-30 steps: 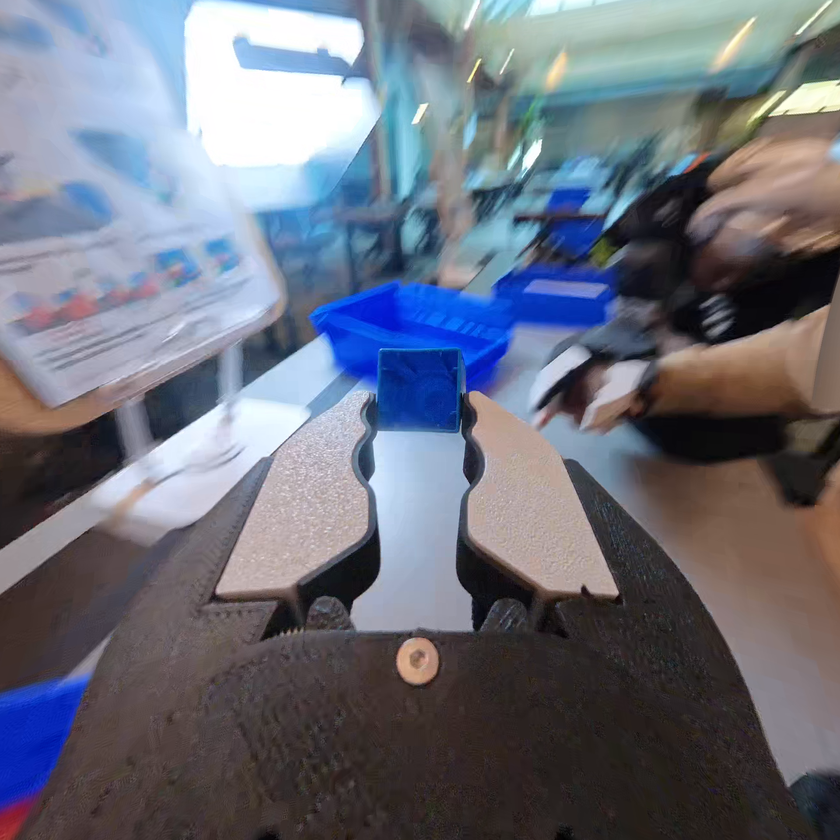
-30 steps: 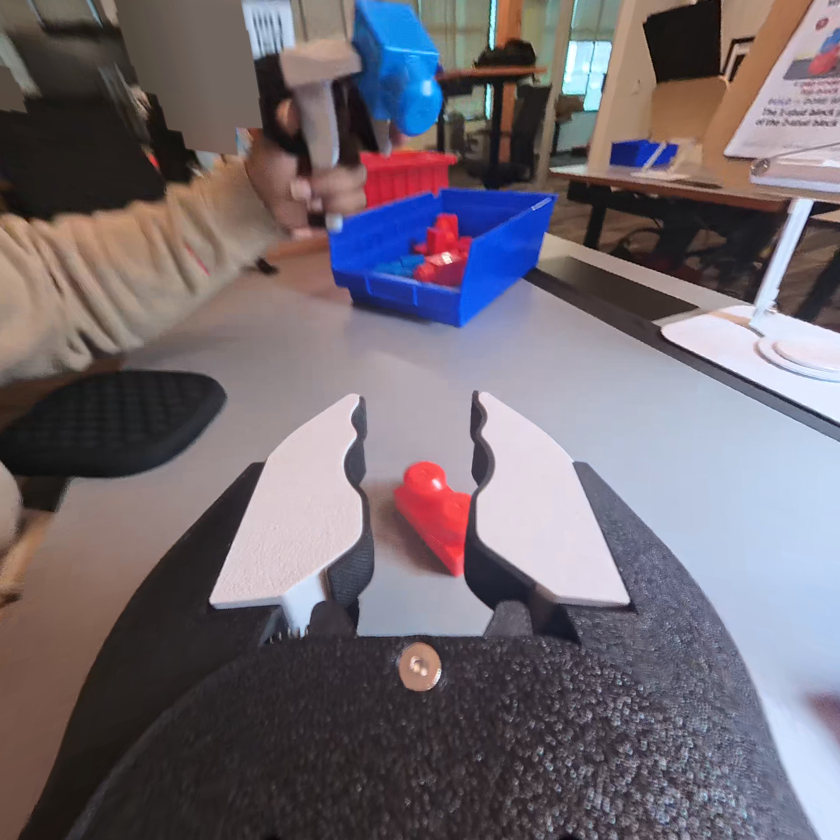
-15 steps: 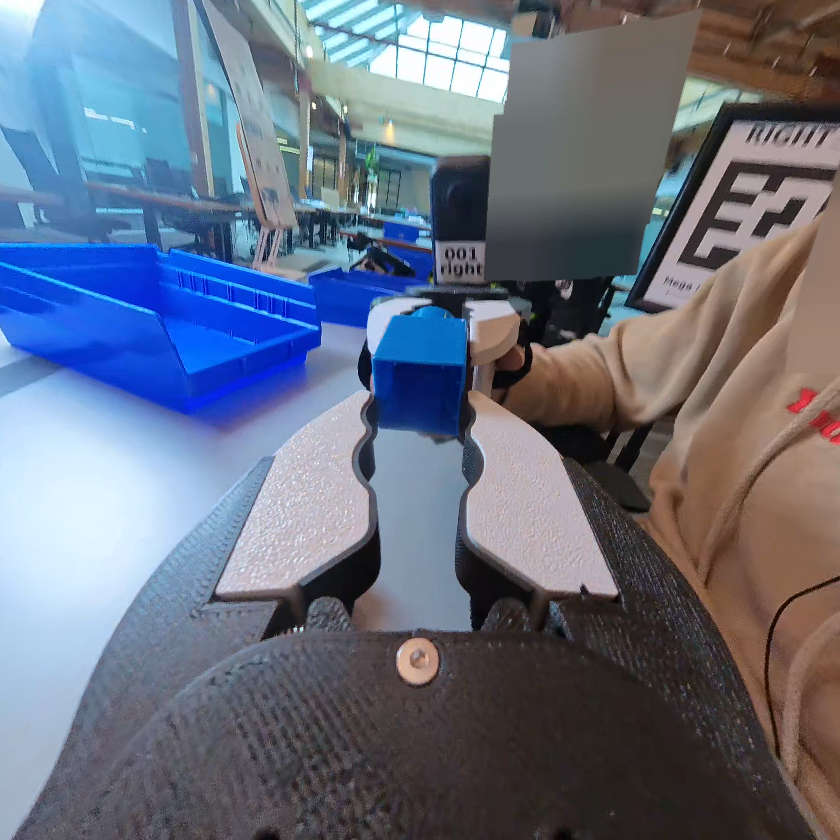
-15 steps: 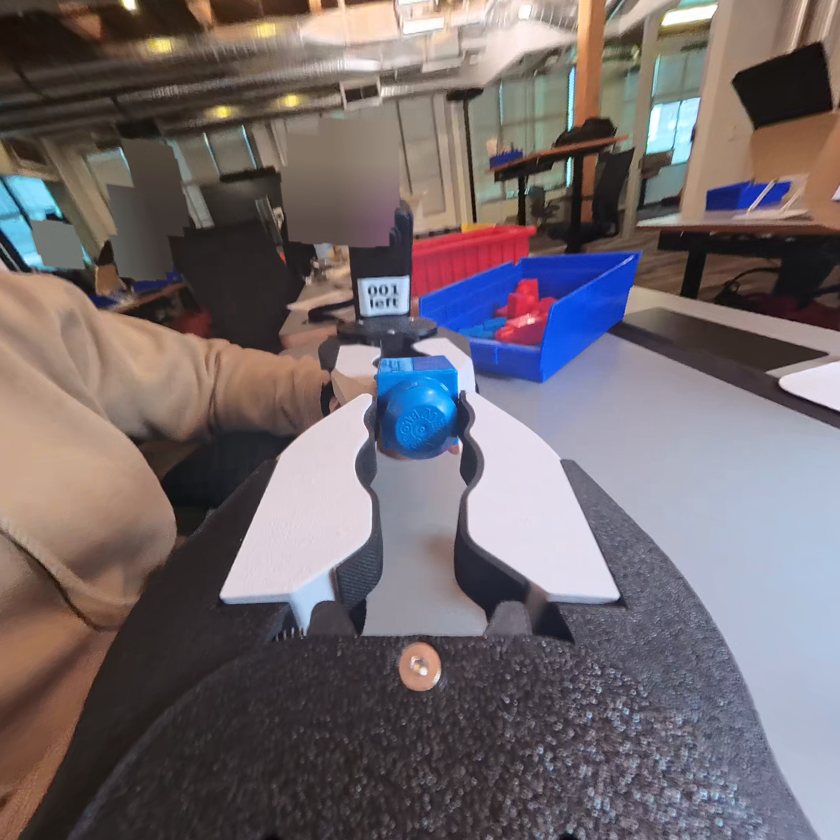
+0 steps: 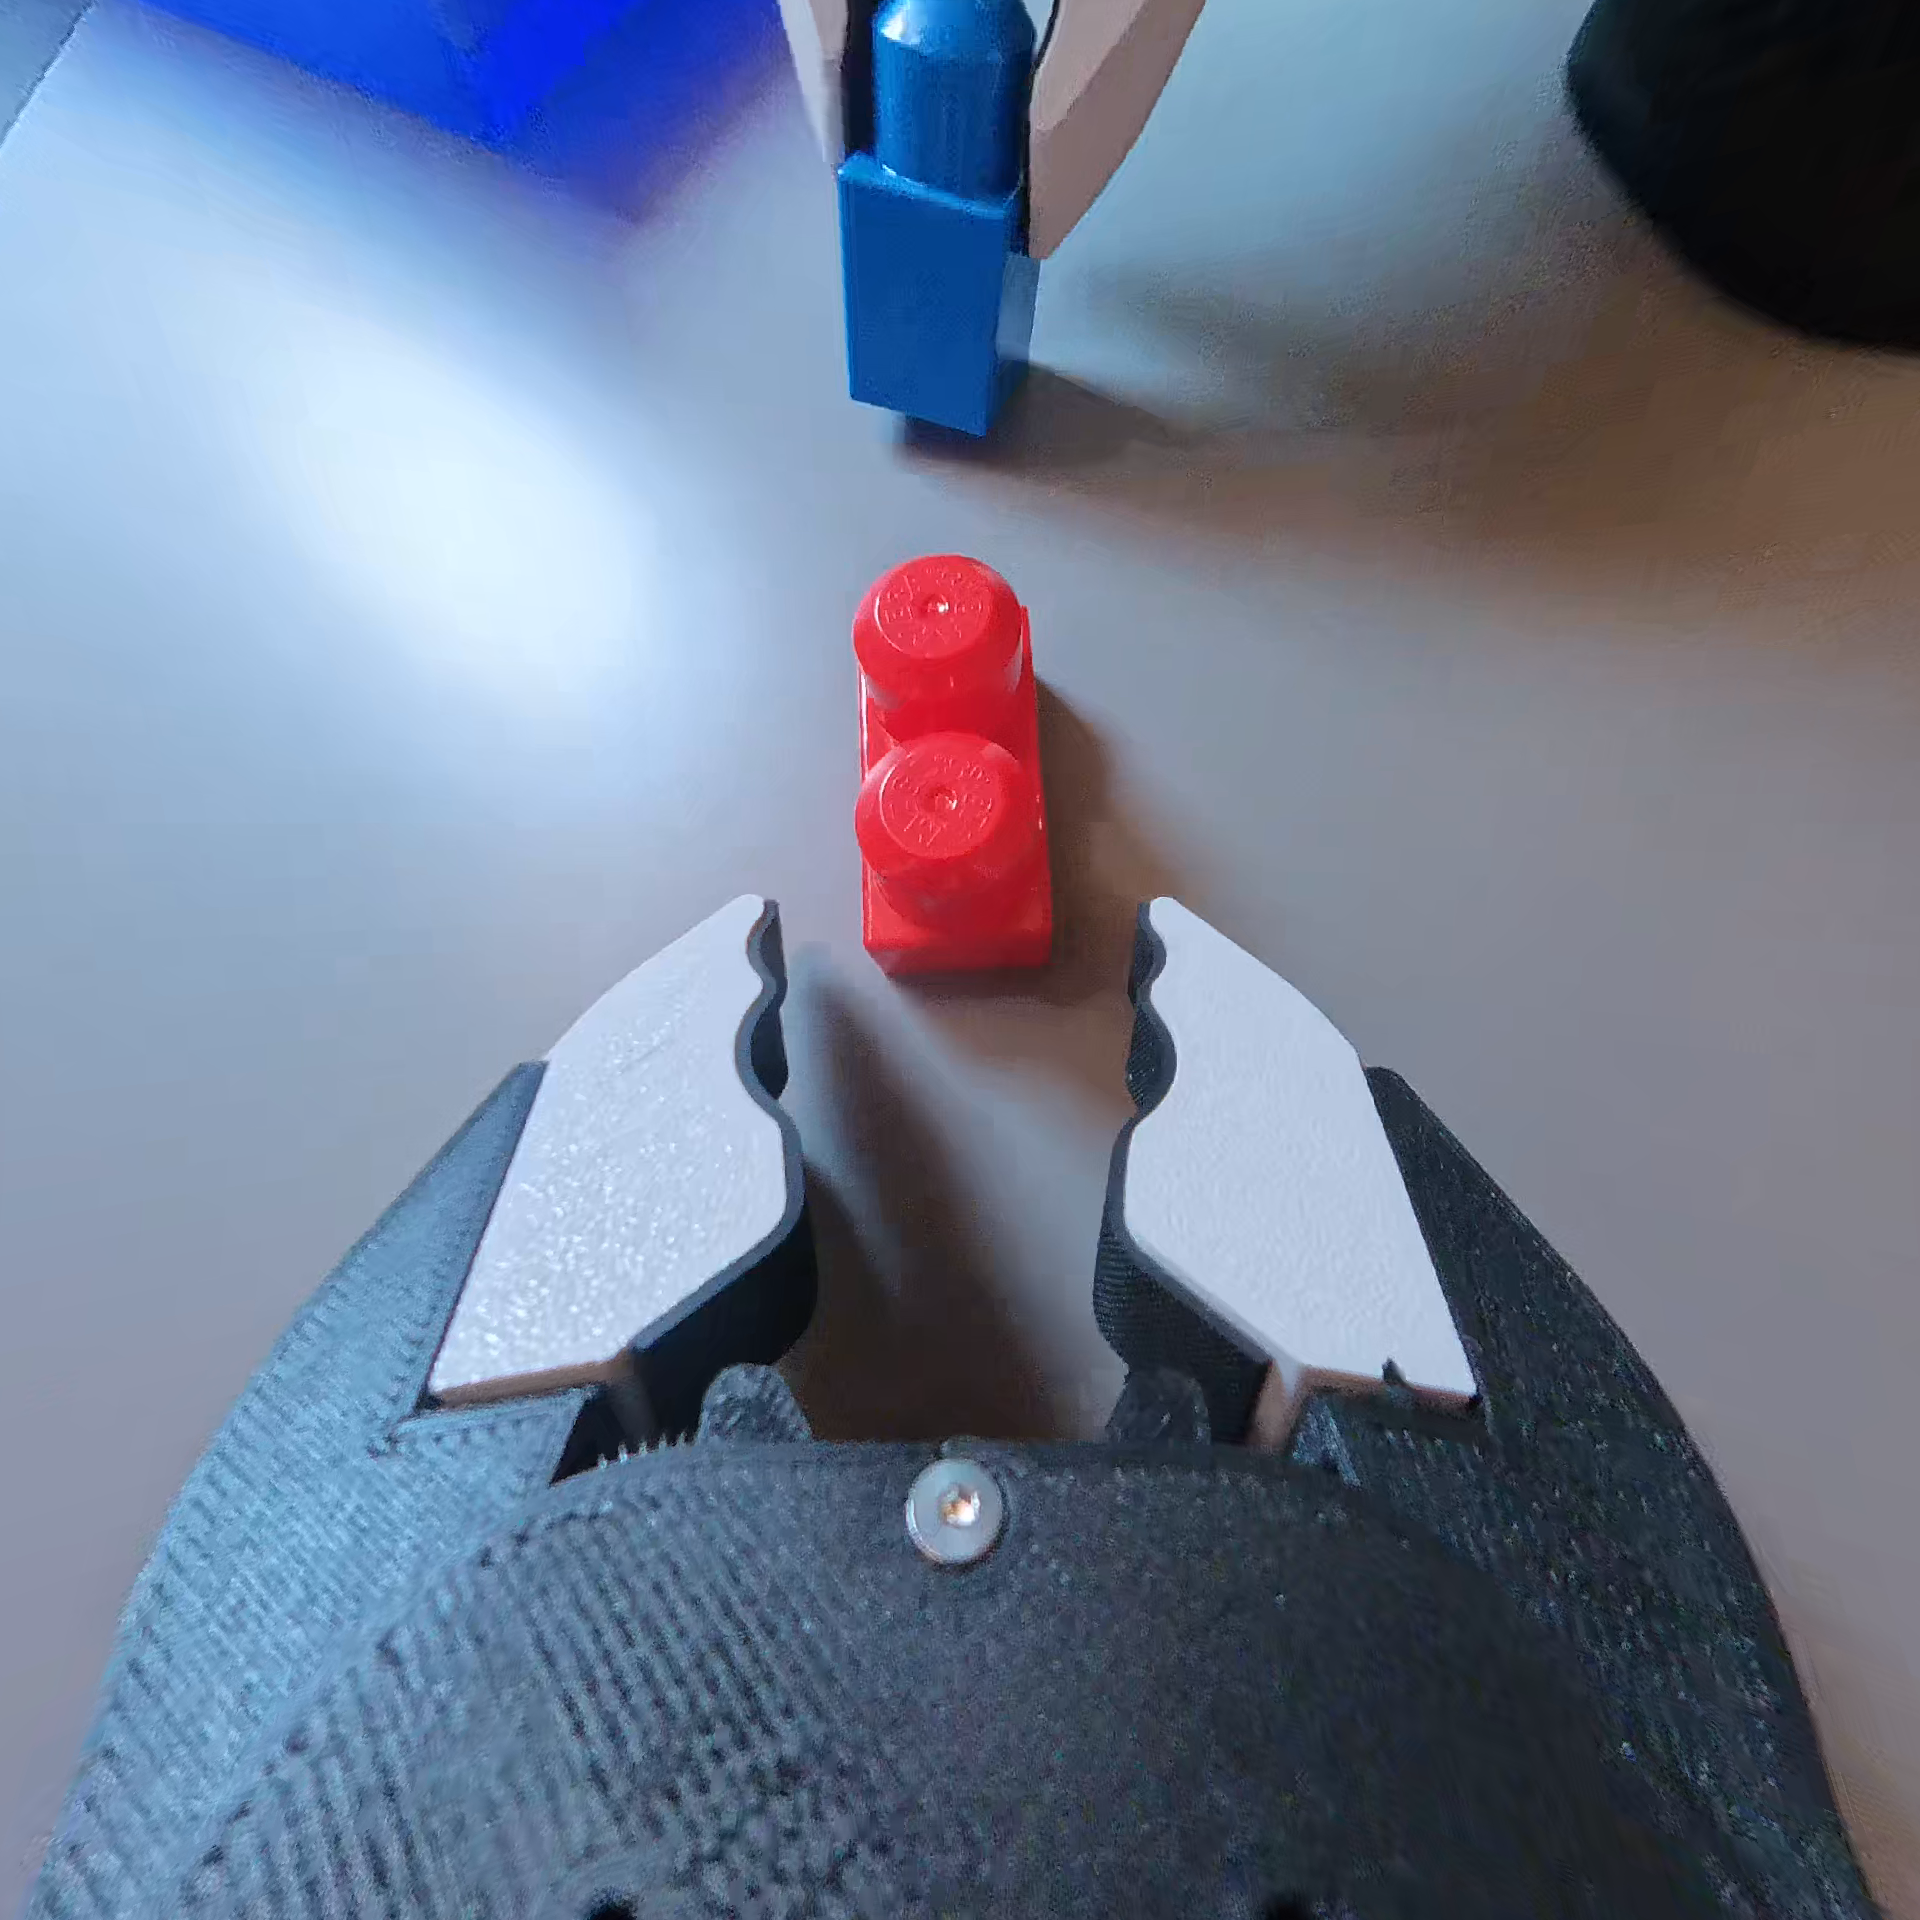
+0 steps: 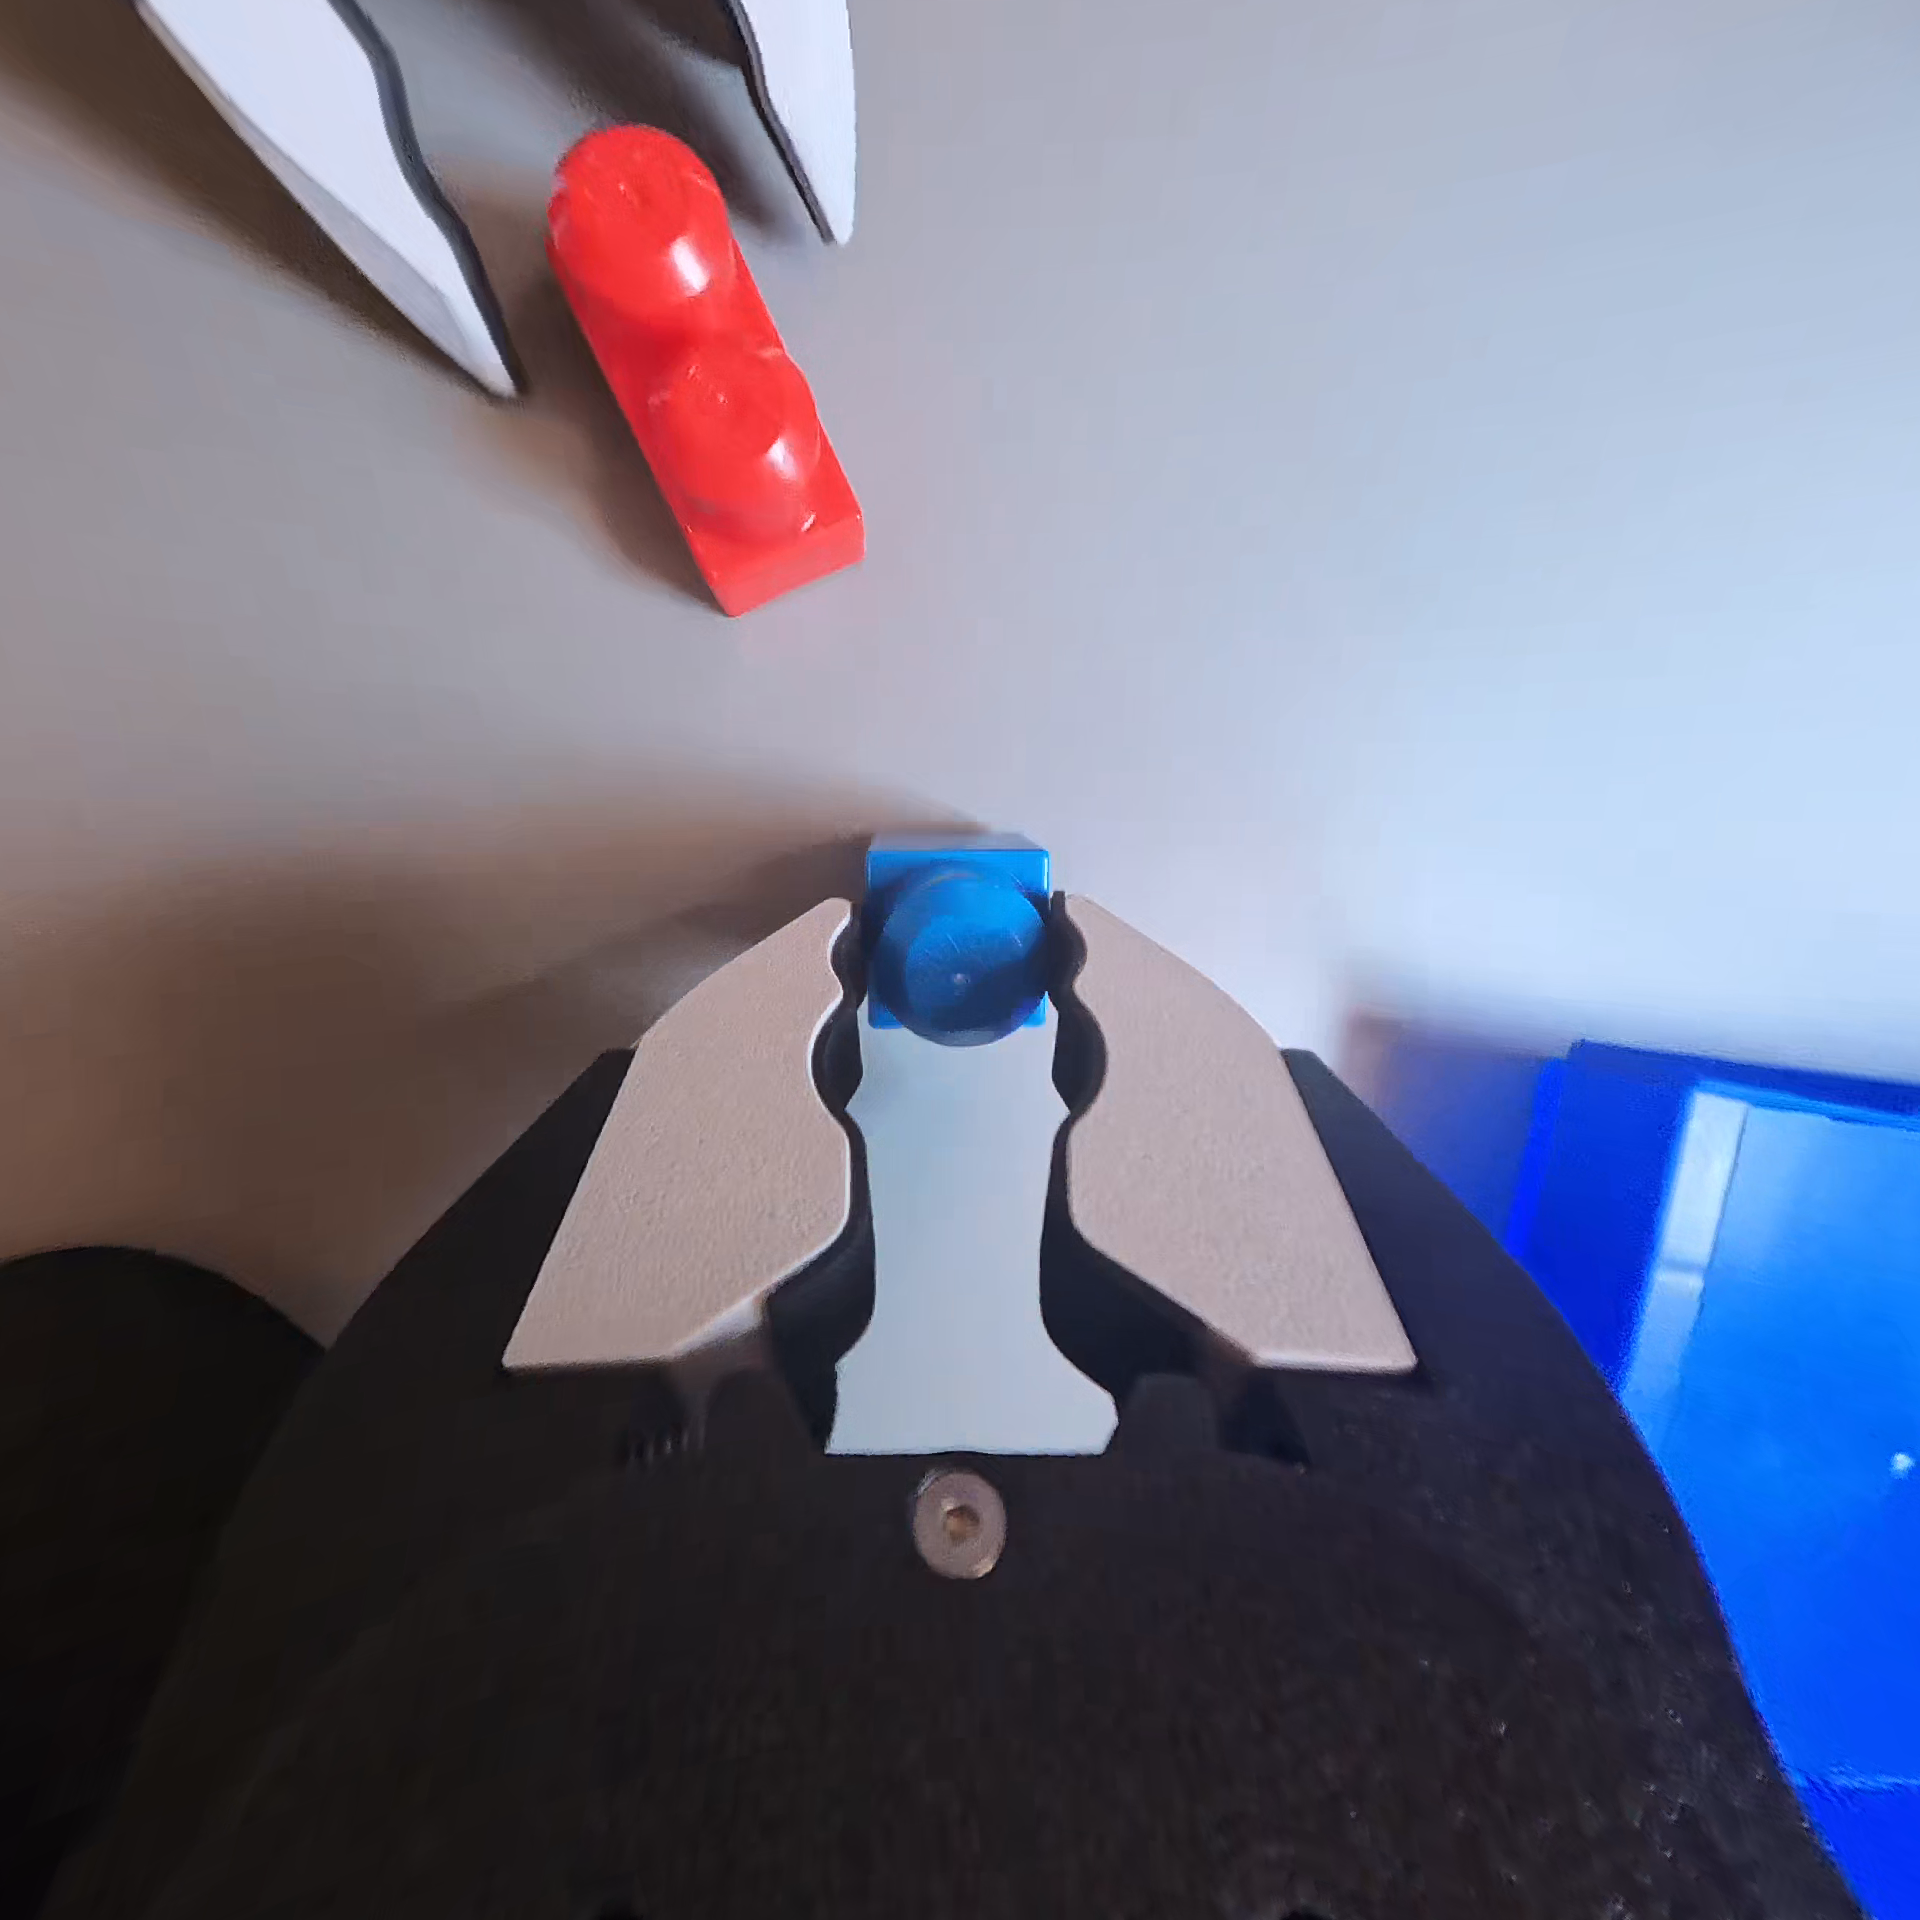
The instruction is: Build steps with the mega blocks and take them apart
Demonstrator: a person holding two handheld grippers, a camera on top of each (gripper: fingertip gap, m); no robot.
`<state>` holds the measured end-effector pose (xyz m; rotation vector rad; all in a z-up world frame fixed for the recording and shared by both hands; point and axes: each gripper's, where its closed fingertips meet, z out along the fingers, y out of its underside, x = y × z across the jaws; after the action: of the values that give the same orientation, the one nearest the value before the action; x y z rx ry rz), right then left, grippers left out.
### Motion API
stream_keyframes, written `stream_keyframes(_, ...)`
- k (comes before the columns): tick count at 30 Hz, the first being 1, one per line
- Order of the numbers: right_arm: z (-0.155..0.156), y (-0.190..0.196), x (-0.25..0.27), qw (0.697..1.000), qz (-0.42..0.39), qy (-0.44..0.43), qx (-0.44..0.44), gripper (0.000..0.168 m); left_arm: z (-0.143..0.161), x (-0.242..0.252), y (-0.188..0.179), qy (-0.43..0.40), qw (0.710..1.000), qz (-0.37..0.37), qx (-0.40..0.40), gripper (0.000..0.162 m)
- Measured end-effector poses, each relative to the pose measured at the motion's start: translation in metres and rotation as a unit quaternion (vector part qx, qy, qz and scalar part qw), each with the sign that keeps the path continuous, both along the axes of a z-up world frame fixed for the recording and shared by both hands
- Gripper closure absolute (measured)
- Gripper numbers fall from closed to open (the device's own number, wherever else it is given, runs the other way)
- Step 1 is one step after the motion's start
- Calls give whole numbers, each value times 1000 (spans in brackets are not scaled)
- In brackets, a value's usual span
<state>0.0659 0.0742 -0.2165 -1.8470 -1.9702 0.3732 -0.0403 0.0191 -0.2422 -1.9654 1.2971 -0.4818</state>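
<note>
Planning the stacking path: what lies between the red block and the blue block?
Only bare grey table separates red block from blue block; both wrist views show it.

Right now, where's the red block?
The red block lies flat on the grey table, studs up, just ahead of the open left tool, with the blue block standing beyond it.

The left gripper [image 5: 956,925] is spread open just short of a red two-stud plastic block [image 5: 948,790]. At 12 o'clock, the right gripper [image 5: 940,223] clamps a blue single-stud block [image 5: 930,281].
</note>
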Motion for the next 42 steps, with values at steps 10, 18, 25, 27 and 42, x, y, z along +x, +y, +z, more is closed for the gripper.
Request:
stream_keyframes(10,36,-36,-47,993,60,92,31,114,20,7,-3,8,999,-27,29,126)
stream_keyframes(18,17,-70,-76,986,119,117,16,132,61,19,-21,-56,993,-63,79,126)
stream_keyframes(25,108,-72,-84,893,78,428,-113,132,140,15,-21,-353,932,-56,61,114)
stream_keyframes(27,118,-78,-87,873,81,460,-140,132,150,15,-22,-383,920,-54,67,112)
stream_keyframes(42,65,4,-15,978,-56,195,50,111,117,10,-15,-310,947,-52,60,126)
